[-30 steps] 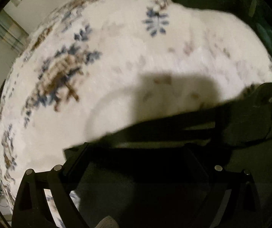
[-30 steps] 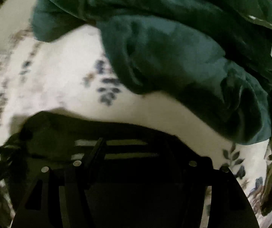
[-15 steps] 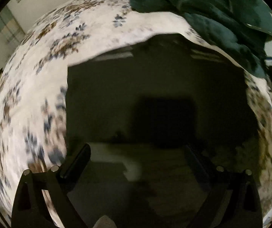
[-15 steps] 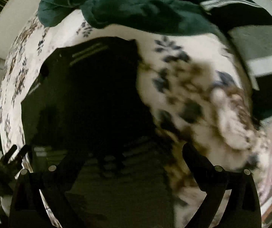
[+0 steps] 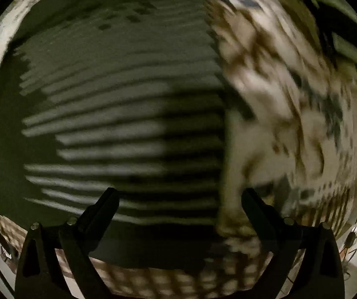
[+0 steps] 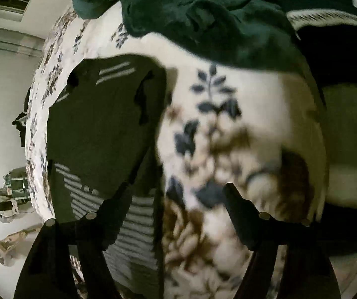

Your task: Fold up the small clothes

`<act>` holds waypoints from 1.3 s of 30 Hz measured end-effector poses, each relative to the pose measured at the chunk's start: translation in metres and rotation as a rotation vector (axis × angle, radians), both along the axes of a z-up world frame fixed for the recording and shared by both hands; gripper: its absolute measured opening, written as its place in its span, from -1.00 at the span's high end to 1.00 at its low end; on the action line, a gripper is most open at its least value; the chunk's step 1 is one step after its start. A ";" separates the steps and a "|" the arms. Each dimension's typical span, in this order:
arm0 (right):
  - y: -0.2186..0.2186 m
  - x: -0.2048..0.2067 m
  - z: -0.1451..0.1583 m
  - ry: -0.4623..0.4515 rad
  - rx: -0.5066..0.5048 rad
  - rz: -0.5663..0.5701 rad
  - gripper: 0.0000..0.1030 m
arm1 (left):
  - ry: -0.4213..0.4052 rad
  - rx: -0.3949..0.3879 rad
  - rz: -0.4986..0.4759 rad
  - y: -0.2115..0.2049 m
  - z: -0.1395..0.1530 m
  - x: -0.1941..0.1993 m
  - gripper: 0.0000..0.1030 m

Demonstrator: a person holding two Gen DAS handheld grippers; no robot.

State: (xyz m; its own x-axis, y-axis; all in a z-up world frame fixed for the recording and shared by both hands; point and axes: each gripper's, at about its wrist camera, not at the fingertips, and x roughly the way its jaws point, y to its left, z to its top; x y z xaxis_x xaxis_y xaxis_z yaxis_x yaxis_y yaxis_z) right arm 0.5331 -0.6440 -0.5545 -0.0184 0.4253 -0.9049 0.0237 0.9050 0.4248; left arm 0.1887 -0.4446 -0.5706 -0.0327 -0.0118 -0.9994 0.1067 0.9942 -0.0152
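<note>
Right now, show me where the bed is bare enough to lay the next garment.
Free: the floral bedspread between the dark striped garment and the dark green heap. Crowded: the top edge under that heap, and the left side under the striped garment.

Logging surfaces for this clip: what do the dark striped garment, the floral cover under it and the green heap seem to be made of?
Striped garment: thin, matte knit, probably cotton jersey; it lies flat and limp. Floral cover: plush, fleecy-looking blanket, soft blurred pile, printed flowers. Green heap: thicker soft fabric, perhaps fleece or velour; deep rounded folds, faint sheen.
</note>
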 end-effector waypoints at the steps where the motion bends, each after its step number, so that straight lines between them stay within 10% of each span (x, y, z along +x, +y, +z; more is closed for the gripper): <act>1: 0.000 0.012 -0.010 0.012 0.020 -0.003 -0.29 | 0.012 0.012 -0.019 -0.011 -0.009 -0.007 -0.94; 7: 0.019 0.064 -0.063 0.057 0.070 0.011 -0.29 | -0.056 0.059 -0.039 -0.033 -0.037 -0.017 -0.45; 12: 0.041 0.100 -0.106 0.091 0.121 -0.002 -0.32 | -0.141 0.062 0.016 -0.026 -0.017 -0.013 0.89; 14: 0.048 0.110 -0.103 0.032 0.172 0.003 -0.15 | -0.152 0.038 0.050 -0.019 -0.010 -0.009 0.92; 16: 0.053 0.116 -0.101 0.009 0.169 0.010 0.86 | -0.168 0.017 0.090 -0.006 0.000 -0.006 0.93; 30: 0.147 0.132 0.020 -0.078 0.044 0.193 0.87 | -0.334 -0.078 0.420 0.138 0.112 -0.011 0.93; 39: 0.350 0.165 0.086 -0.162 -0.054 0.314 0.87 | -0.338 -0.108 0.654 0.291 0.117 -0.033 0.93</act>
State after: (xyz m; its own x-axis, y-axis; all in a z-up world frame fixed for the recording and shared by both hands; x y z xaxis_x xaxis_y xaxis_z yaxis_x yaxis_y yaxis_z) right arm 0.6978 -0.2943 -0.4682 0.0048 0.3734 -0.9276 -0.3231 0.8785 0.3520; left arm 0.1557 -0.1538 -0.4537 0.3242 -0.0220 -0.9457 -0.4900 0.8513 -0.1878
